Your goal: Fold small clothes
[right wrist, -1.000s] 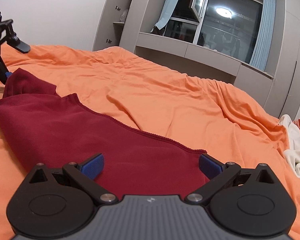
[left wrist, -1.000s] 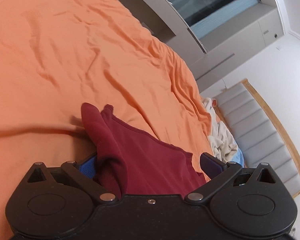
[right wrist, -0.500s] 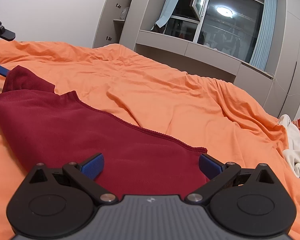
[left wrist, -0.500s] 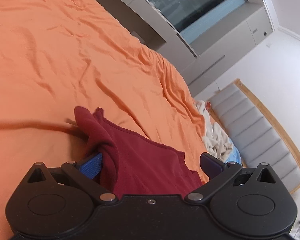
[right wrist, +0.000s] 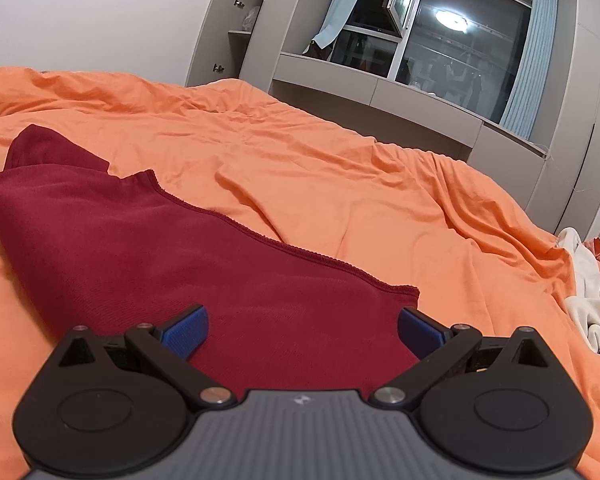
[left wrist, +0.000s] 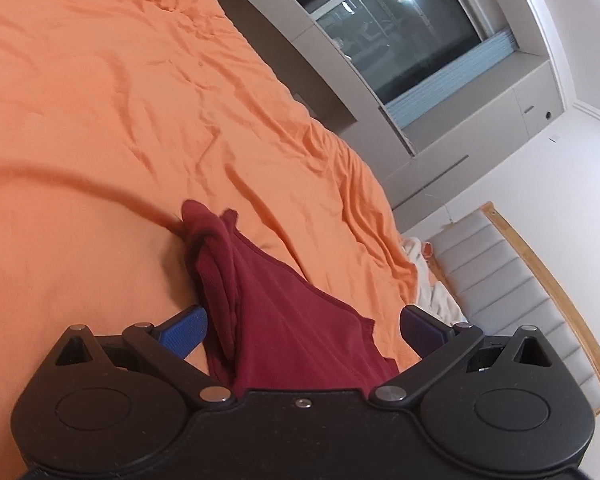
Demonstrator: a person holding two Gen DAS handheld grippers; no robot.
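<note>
Maroon garment (right wrist: 148, 240), soft and limp on orange bedsheet (right wrist: 340, 168); best pinched at hemmed corners, both grippers' fingers spread wide.

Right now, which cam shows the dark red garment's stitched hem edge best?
Right wrist. The dark red garment lies spread on the orange bedsheet, its hem running in full view from the far corner to the near one. The left wrist view sees it edge-on and bunched, with only part of the hem visible.
</note>
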